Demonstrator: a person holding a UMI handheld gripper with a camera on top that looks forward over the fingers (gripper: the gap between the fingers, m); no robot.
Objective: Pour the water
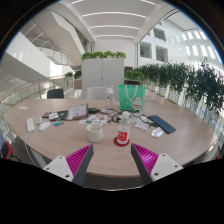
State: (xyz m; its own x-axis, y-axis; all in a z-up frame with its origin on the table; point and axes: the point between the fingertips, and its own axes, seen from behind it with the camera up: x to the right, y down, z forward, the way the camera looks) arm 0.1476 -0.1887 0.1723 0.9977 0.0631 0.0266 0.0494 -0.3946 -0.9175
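The jaws (113, 160) stood apart and empty, pink pads (78, 157) facing inward, low over the near edge of the worktop (60, 140). Beyond them, almost dead ahead and slightly right of the midline, a red cup (122, 137) stood upright. A pale mug (95, 129) stood just left of it, a little farther off. Both stood well clear of the jaws. Which holds the water I could not tell. Farther back lay a green bag (131, 97).
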